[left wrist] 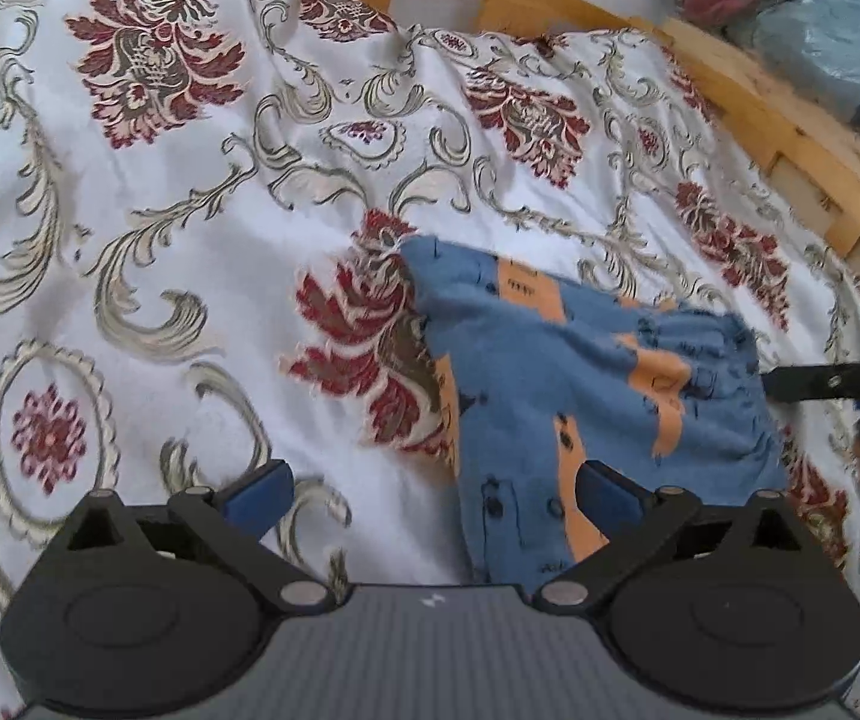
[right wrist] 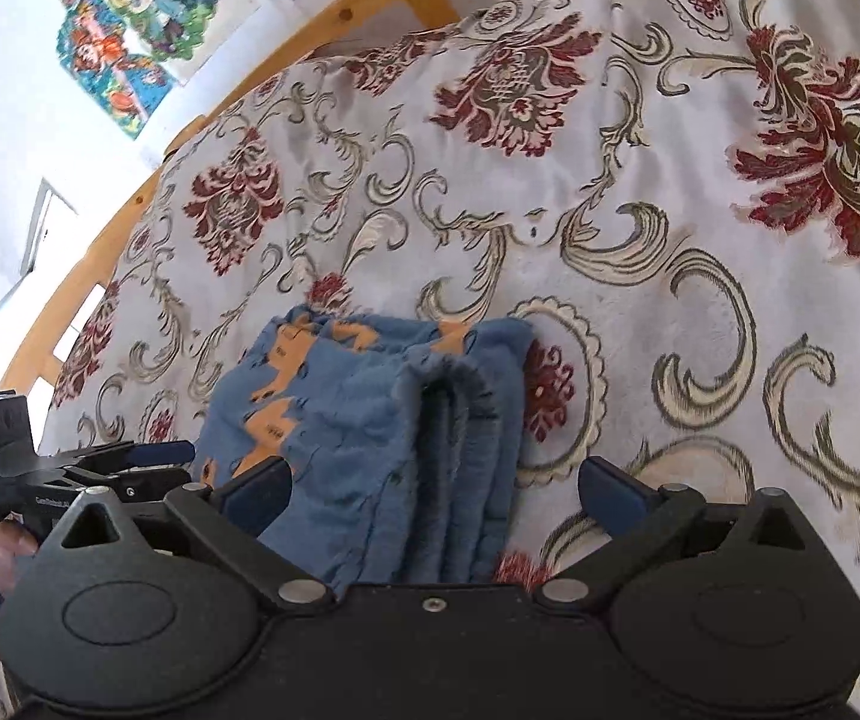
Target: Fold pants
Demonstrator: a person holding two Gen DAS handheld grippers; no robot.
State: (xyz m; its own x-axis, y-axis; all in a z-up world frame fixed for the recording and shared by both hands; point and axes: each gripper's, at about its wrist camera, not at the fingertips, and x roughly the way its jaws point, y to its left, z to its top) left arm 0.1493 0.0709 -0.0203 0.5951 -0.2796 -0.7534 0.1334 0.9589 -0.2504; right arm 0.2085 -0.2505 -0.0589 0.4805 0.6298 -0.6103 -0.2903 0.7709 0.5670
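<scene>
Your folded pants (right wrist: 369,438) lie on the bedspread (right wrist: 640,240), untouched; left gripper (left wrist: 433,495) and right gripper (right wrist: 433,495) both gape wide, empty.

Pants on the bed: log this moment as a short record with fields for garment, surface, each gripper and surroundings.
garment: blue and orange pants, folded into a compact stack, layered edges facing the right wrist camera
surface: floral bedspread on a bed with a wooden frame
left gripper: open, nothing pinched, one pad over the pants' edge
right gripper: open, straddling the stack's near edge, not clamped
surroundings: colourful pictures on the wall; bundled items beyond the frame
</scene>
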